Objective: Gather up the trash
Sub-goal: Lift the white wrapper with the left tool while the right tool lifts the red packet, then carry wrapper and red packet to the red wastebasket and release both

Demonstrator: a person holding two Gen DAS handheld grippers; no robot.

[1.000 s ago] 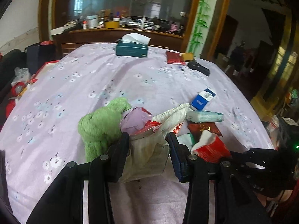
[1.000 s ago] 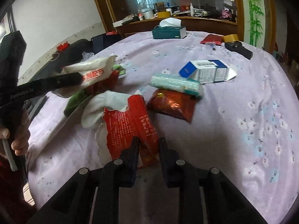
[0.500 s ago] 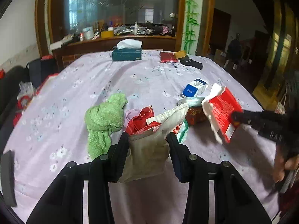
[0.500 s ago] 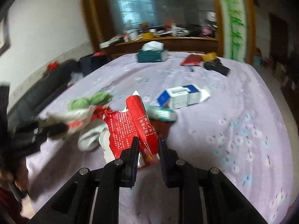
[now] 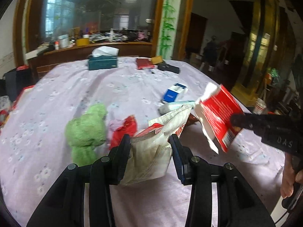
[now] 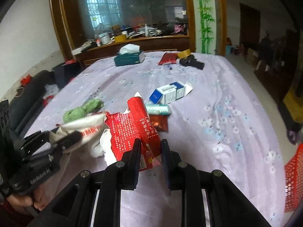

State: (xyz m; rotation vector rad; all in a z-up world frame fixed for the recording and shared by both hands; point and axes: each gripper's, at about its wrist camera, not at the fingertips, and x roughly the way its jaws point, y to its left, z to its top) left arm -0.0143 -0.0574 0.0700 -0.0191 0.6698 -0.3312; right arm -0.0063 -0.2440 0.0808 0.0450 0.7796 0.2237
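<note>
My left gripper [image 5: 150,141] is shut on a crumpled white and red plastic bag [image 5: 151,151] and holds it above the purple tablecloth [image 5: 75,87]. My right gripper [image 6: 150,145] is shut on a torn red wrapper [image 6: 132,130], also lifted; the wrapper shows in the left wrist view [image 5: 217,119] at the right. On the table lie a blue and white box [image 6: 168,92], a pale green packet [image 6: 157,108], a dark red foil wrapper [image 6: 161,123], a green cloth [image 5: 85,130] and red scraps [image 5: 123,132].
A teal tissue box [image 6: 129,57], a red pouch [image 6: 167,57], a tape roll [image 6: 183,54] and a black device [image 6: 192,63] sit at the far end. A red mesh basket [image 6: 294,177] is beyond the table's right edge. A cluttered sideboard stands behind.
Both grippers have lifted their trash off the table. The red wrapper rose from the cloth and the right gripper swung right, bringing the red basket into view.
</note>
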